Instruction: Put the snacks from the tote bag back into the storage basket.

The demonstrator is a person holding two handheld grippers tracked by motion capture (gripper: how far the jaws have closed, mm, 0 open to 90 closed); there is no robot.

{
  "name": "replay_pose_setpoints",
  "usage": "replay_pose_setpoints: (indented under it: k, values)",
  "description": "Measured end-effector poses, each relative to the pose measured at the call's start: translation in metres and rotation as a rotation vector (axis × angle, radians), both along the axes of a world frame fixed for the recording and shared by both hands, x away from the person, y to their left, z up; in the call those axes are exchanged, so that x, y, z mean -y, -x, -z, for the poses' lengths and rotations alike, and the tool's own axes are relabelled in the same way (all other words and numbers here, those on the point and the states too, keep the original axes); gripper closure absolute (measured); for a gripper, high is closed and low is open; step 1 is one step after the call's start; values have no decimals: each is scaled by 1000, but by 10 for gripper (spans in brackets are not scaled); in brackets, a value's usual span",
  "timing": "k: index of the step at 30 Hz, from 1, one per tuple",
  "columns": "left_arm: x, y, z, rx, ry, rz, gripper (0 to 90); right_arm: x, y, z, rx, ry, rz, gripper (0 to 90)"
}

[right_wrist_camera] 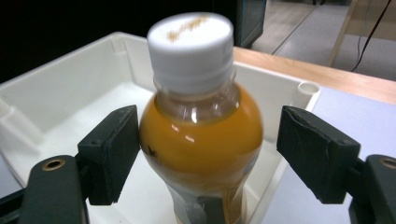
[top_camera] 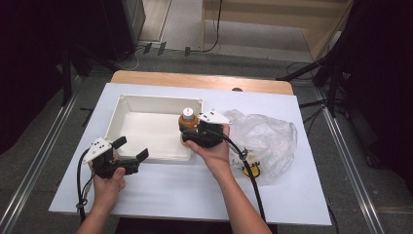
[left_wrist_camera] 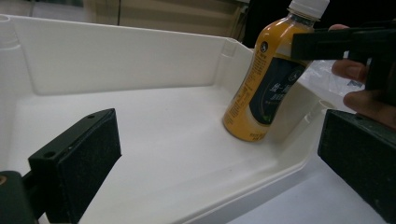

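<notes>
The orange drink bottle [right_wrist_camera: 201, 135] stands in the white plastic tray [top_camera: 127, 111], at the tray's right wall near the far right corner. In the left gripper view the bottle [left_wrist_camera: 261, 88] leans slightly, its base on the tray floor and its body against the side wall. Its cap is white and a dark label covers the lower body.

The right tool [top_camera: 195, 132] is positioned around the bottle at shoulder height. In the right gripper view the jaws stand spread: the left-hand pad is at or just beside the bottle's surface, and the right-hand pad is clearly apart from it. The right tool is released; the bottle sits between the jaws without being clamped.

The left tool [top_camera: 130, 148] is held over the tabletop [top_camera: 160, 195] at the tray's near edge, pointing into the tray. Its jaws are spread wide with nothing between them; the tool is released.

A crumpled clear plastic bag [top_camera: 265, 136] lies on the tabletop just to the right of the tray, beside the right hand [top_camera: 214, 153].
</notes>
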State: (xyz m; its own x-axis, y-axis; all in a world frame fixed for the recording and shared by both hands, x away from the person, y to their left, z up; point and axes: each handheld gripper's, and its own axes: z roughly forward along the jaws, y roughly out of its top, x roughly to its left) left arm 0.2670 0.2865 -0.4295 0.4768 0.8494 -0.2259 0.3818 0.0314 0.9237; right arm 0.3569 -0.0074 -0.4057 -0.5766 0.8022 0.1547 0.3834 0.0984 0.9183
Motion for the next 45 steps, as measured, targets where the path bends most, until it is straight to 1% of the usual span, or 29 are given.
replay_pose_setpoints:
  k: [2, 7, 17, 21, 32, 40, 45]
  values:
    - [0, 0, 0, -1, -1, -1, 0, 5, 1, -3, 6, -14, -1, 213]
    - [0, -1, 1, -1, -2, -3, 0, 16, 3, -9, 26, -13, 23, 216]
    - [0, -1, 1, -1, -5, -7, 0, 44, 9, -12, 32, -25, 76, 220]
    - [-1, -1, 1, -2, -4, -9, 0, 55, 13, -14, 44, -25, 94, 223]
    - [0, -1, 2, -3, -9, -9, 0, 87, 21, -10, 45, -34, 154, 228]
    - [0, -1, 3, -10, -12, -11, 0, 107, 29, -10, 49, -35, 182, 229]
    - [1, -1, 3, -8, -12, -12, 0, 116, 34, -9, 55, -33, 193, 229]
